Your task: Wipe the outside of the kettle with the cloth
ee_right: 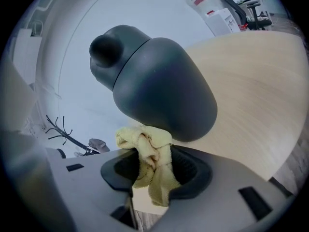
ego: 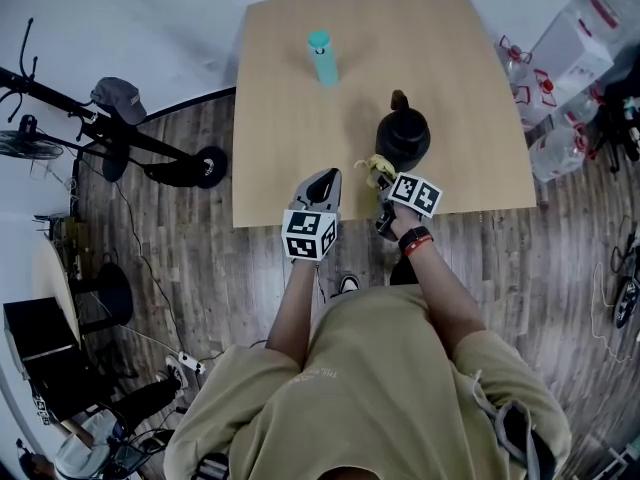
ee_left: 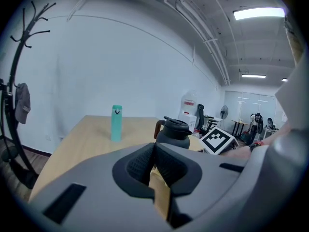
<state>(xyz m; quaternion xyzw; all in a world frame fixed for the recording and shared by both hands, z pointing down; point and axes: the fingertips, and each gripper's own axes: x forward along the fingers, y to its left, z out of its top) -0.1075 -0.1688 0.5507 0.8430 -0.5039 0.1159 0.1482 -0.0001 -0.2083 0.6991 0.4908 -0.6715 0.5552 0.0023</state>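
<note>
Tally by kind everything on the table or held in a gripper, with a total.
Dark grey round-bodied kettle: 1
Tall teal cylindrical bottle: 1
Crumpled yellow cloth, clamped in the right gripper: 1
Total: 3

The head view looks steeply down from above the person [ego: 380, 388] onto the whole table [ego: 290, 118]. The left gripper view sits low at the table's near edge, facing level across it toward the kettle [ee_left: 173, 132]. The right gripper view, tilted, is close against the kettle, which all three share.
</note>
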